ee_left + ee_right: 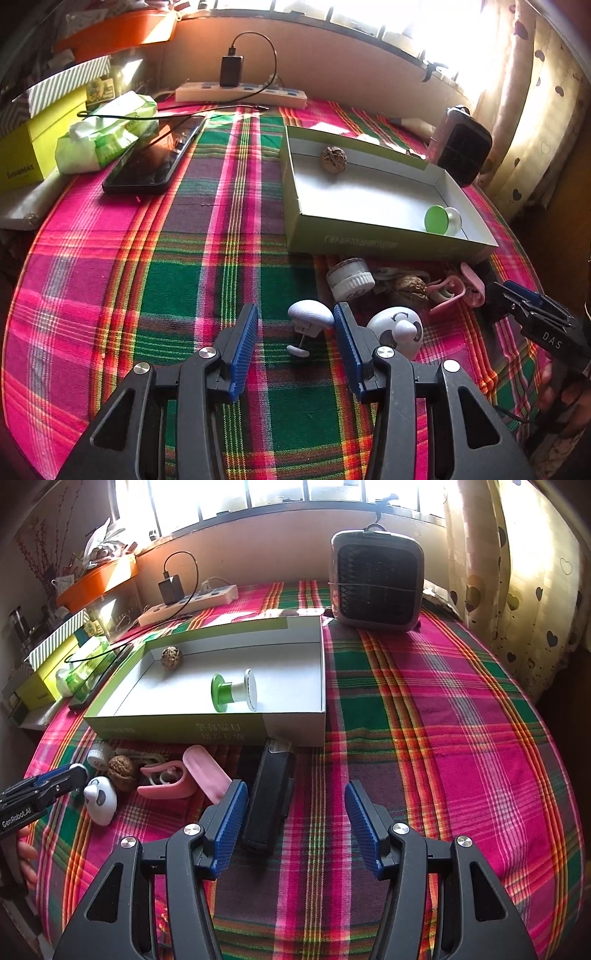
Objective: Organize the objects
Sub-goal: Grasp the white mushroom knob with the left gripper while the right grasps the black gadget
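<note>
An open green-and-white cardboard box (369, 238) (295, 731) lies on the plaid cloth. A walnut (333, 159) (171, 657) and a green-and-white spool (441, 220) (232, 692) lie inside it. In front of the box are a white ribbed cap (351, 280), a second walnut (410, 291) (122, 771), an open pink case (454, 291) (184, 775) and a white panda-face piece (397, 328) (101, 797). My left gripper (295, 314) (74, 775) is open around a small white mushroom-shaped peg (310, 315) without pressing it. My right gripper (295, 794) (513, 295) is open, with a black oblong case (269, 797) beside its left finger.
A black phone (155, 158), a green tissue pack (107, 133) and a yellow-green box (33, 147) sit at the left. A power strip with a charger (240, 94) lies along the back wall. A grey heater (376, 579) stands behind the box. Curtains hang at the right.
</note>
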A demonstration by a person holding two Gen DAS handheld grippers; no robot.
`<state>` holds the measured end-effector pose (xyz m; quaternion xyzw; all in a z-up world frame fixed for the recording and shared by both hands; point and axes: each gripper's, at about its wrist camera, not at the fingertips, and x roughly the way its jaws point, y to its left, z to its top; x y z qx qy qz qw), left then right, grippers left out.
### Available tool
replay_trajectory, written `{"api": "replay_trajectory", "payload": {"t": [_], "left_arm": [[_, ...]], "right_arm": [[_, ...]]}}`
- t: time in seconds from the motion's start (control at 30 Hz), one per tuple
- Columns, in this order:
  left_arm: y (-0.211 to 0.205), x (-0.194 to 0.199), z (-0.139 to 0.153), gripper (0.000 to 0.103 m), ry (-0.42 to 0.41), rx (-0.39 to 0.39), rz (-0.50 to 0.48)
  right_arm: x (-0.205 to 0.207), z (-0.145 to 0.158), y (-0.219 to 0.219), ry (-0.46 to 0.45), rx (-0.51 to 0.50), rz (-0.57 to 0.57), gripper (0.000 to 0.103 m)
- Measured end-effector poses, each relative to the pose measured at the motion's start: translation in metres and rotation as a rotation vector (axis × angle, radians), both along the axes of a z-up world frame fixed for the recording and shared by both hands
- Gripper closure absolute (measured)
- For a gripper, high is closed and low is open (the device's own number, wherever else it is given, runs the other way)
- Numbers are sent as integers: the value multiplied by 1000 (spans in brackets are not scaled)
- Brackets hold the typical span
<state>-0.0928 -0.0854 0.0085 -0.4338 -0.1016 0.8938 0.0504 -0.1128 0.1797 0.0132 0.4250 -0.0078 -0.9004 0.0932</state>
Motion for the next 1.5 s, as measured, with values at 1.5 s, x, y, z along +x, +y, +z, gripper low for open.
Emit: {"api": "replay_trajectory", "payload": {"t": [1.5], "left_arm": [[2, -3, -1, 79, 21, -79, 15]], "right_arm": [[-7, -7, -4, -7, 48, 30, 78]]}}
